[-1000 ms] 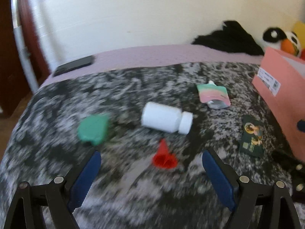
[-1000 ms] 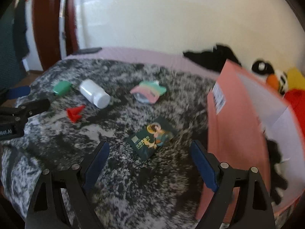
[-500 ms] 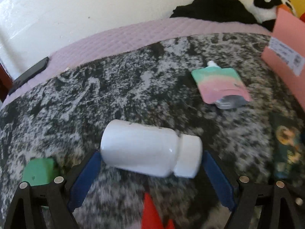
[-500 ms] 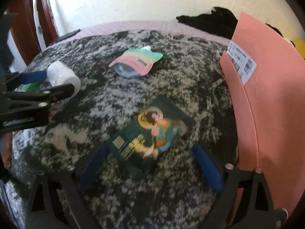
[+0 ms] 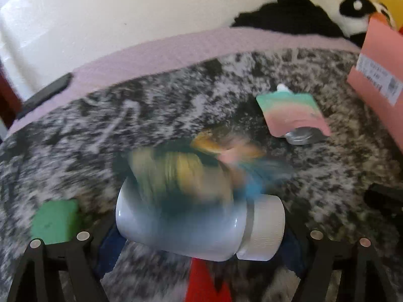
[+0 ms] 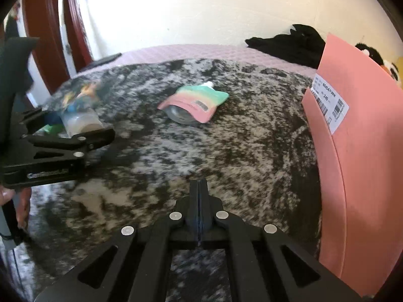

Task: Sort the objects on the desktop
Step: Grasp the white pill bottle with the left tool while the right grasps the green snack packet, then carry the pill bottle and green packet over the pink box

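My left gripper (image 5: 199, 236) is shut on the white pill bottle (image 5: 201, 229), which lies sideways between the jaws, cap to the right. A blurred dark green snack packet (image 5: 201, 166) is in the air just above and behind the bottle; it also shows in the right wrist view (image 6: 80, 95) beside the left gripper (image 6: 75, 136). My right gripper (image 6: 199, 188) is shut and empty above the speckled blanket (image 6: 226, 151). A pastel pouch (image 6: 196, 102) lies flat further back. A green block (image 5: 55, 221) and a red cone (image 5: 204, 281) lie by the left gripper.
A pink cardboard box (image 6: 357, 151) stands at the right edge. Black cloth (image 6: 292, 42) and a plush panda (image 5: 357, 12) sit at the back against the wall. A dark phone (image 5: 45, 95) lies on the lilac bedspread at the back left.
My left gripper has closed on the white bottle. My right gripper has shut and the green packet has left the spot in front of it; it now appears blurred by the left gripper.
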